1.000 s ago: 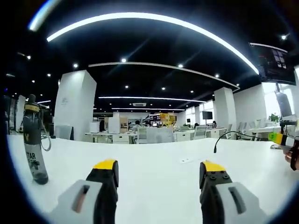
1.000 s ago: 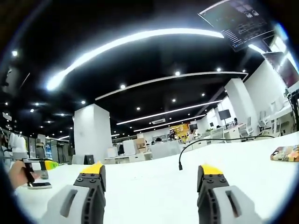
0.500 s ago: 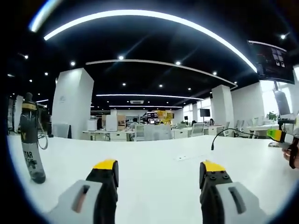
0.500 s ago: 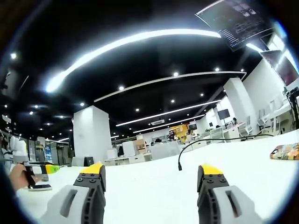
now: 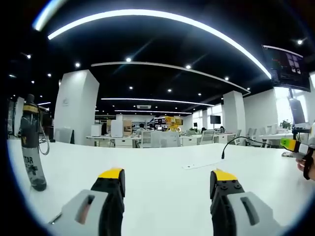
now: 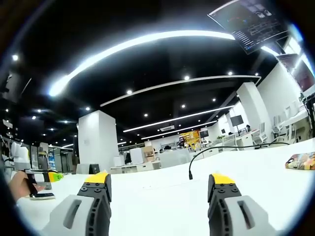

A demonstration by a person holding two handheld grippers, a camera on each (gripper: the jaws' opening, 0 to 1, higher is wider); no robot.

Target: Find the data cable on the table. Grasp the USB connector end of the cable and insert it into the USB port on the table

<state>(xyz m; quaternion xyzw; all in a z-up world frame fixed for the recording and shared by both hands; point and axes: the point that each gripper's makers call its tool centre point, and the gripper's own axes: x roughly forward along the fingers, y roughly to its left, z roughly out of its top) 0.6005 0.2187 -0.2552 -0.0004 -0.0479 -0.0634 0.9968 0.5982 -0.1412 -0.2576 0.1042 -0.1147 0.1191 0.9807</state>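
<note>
A thin black data cable (image 6: 221,148) arches over the white table (image 6: 162,196), and its free connector end (image 6: 190,174) hangs just above the surface, ahead of my right gripper (image 6: 160,184), which is open and empty. In the left gripper view the same cable (image 5: 241,141) rises at the right with its tip (image 5: 222,156) pointing down. A small flat white patch (image 5: 193,166) lies on the table (image 5: 147,167) near it; I cannot tell if it is the USB port. My left gripper (image 5: 167,178) is open and holds nothing.
A dark water bottle (image 5: 29,142) stands at the left of the left gripper view. A phone with a colourful case (image 6: 300,161) lies at the right of the right gripper view. The other gripper's green-tipped end (image 5: 291,144) and a hand (image 5: 307,164) show at the right edge.
The left gripper view has shifted a little, so the bottle and cable tip sit slightly further left. The right gripper view barely moved. Both jaws stay apart.
</note>
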